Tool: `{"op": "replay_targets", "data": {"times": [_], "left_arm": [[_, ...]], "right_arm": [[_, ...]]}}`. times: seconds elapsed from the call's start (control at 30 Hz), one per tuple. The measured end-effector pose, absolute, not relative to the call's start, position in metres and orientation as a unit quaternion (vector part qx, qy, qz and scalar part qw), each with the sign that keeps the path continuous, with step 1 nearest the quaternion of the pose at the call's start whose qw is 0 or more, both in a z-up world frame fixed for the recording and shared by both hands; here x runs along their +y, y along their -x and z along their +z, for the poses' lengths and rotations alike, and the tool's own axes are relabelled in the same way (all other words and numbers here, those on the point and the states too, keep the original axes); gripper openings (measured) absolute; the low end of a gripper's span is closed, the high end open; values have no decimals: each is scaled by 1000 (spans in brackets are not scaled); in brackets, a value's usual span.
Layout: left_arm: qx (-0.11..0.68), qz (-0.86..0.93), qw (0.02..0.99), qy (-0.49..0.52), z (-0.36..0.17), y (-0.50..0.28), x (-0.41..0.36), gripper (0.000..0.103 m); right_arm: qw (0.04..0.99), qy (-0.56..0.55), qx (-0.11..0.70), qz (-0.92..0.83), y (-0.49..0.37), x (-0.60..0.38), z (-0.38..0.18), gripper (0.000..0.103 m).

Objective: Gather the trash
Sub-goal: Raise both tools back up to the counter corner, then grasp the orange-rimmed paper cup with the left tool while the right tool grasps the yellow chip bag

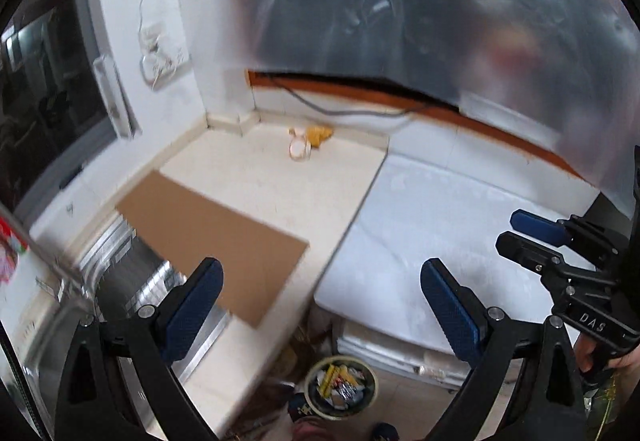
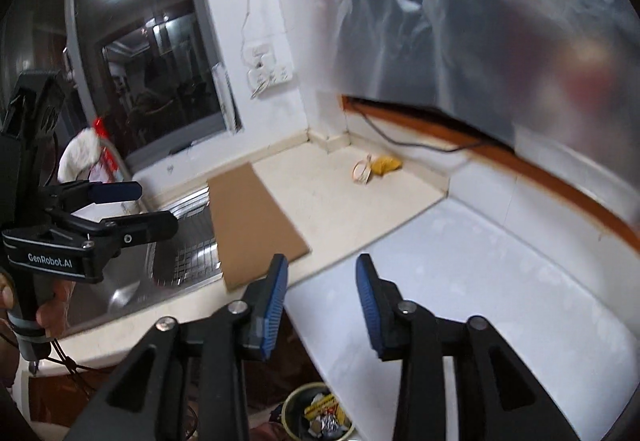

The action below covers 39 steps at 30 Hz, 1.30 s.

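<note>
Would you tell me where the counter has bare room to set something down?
Free: the white slab right of the cream counter, and the counter between the cardboard sheet and the yellow scrap. Crowded: the sink side, partly covered by cardboard.

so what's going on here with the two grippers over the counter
A person holds both grippers above a kitchen counter. The left gripper and right gripper are open and empty. A yellow scrap lies in the far corner, beside a cardboard sheet. The trash bin on the floor below already holds wrappers.
</note>
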<state>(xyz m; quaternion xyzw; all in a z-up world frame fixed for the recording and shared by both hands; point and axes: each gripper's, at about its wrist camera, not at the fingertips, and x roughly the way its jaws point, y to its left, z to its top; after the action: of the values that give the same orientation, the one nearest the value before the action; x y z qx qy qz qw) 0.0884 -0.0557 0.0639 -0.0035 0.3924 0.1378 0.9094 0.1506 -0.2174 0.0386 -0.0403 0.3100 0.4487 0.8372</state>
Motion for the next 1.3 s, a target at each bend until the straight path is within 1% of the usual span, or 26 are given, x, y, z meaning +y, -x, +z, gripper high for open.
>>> {"op": "replay_targets", "data": {"times": [0.2,0.33,0.43,0.53,0.73,0.93,1.13,1.2,1.27,1.3], "left_arm": [[388,123,913,-25,83,-156,-22,98],[396,106,911,-37,81,-206,11,98],[401,96,910,-48,67,-249,37,98],[415,80,905,-41,42,-295,67,98],[451,58,891,2,-30,-388,125,98],[470,49,880,35,-87,-446,157,97],[497,43,865,58,-139,-486,175,96],[503,38,860,75,-149,-490,180,91],[510,29,854,97,-160,-495,184,79],[515,23,850,111,-167,-497,186,75]], "right_arm": [[855,37,295,425,-194,-190,63,40],[868,43,295,398,-233,-157,70,41],[872,41,306,380,-268,-130,65,41],[873,26,328,360,-305,-104,47,41],[874,-2,356,330,-373,-53,-1,41],[873,-3,382,304,-419,-9,-54,41],[870,-12,398,291,-444,16,-89,41],[868,-16,402,290,-447,22,-96,41],[867,-19,405,289,-449,24,-102,41],[866,-20,406,289,-449,26,-103,41]]}}
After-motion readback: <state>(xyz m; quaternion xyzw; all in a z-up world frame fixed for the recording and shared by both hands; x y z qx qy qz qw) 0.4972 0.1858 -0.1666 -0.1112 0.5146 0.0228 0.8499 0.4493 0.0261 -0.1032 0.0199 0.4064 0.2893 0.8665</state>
